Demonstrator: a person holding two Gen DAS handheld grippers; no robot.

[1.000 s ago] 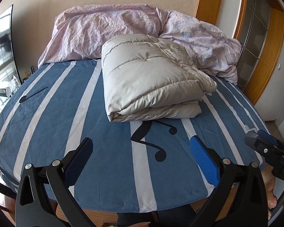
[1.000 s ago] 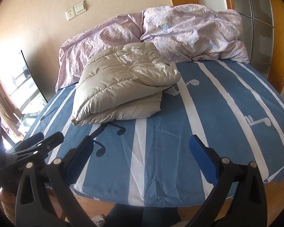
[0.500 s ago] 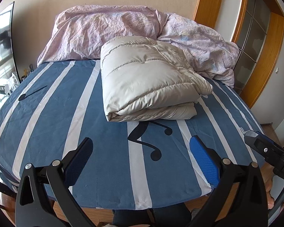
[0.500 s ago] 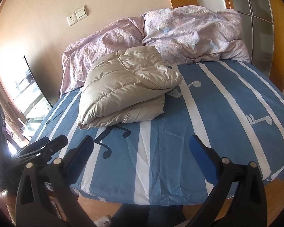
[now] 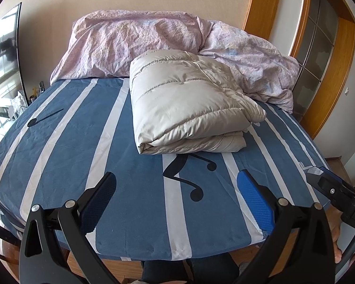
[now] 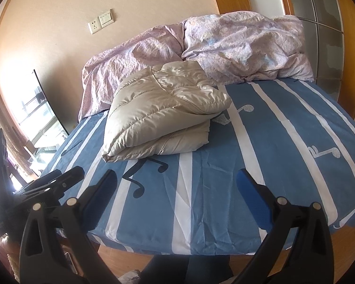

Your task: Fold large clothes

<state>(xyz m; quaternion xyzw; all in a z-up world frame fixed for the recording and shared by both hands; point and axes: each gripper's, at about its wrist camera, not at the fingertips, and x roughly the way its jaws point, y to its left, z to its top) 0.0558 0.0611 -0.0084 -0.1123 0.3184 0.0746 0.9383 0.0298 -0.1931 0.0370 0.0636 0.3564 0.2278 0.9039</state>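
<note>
Both grippers, left gripper [image 5: 176, 193] and right gripper [image 6: 176, 193], hang over the bed's near edge, fingers spread wide and empty. The folded jacket [image 5: 187, 104] lies well ahead mid-bed [image 5: 82, 142], long axis running away, nearer the left gripper.

Home bedroom: bed [image 5: 82, 142] w/ rumpled duvet [image 5: 153, 35].

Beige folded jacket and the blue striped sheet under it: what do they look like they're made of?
The beige jacket looks like smooth synthetic shell, maybe nylon, over puffy filling: it has a satin sheen and stitched quilt lines. The striped sheet looks like matte woven cotton or a blend, with fine creases and no shine.
</note>
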